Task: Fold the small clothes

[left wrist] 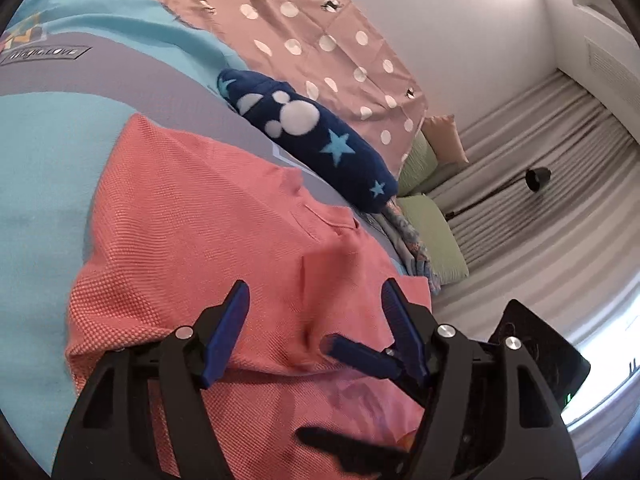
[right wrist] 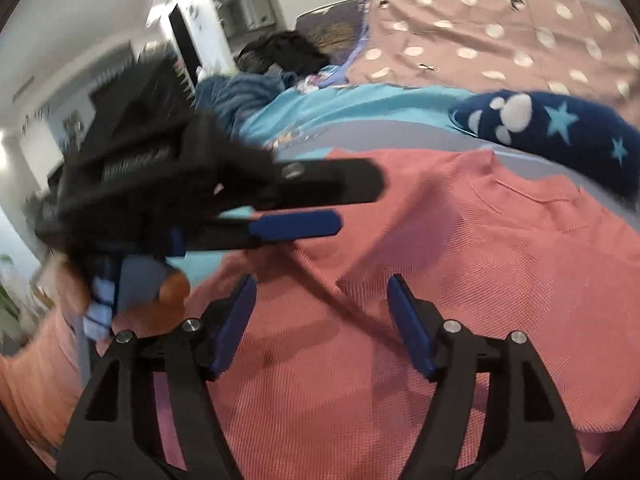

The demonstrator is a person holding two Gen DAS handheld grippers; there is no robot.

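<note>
Here the coral knit top (left wrist: 192, 216) lies spread on the bed (left wrist: 48, 152) — flat for folding. Both the left gripper (left wrist: 316, 304) and the right gripper (right wrist: 322, 300) hover over it, jaws wide, holding nothing.

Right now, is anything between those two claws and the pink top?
Nothing visible. Both the left gripper and right gripper hang open directly over the pink top; only the other gripper crosses each view.

Navy star cushion (left wrist: 316, 136) beside polka-dot sheet (left wrist: 320, 44); black lamp (left wrist: 536, 179).
</note>
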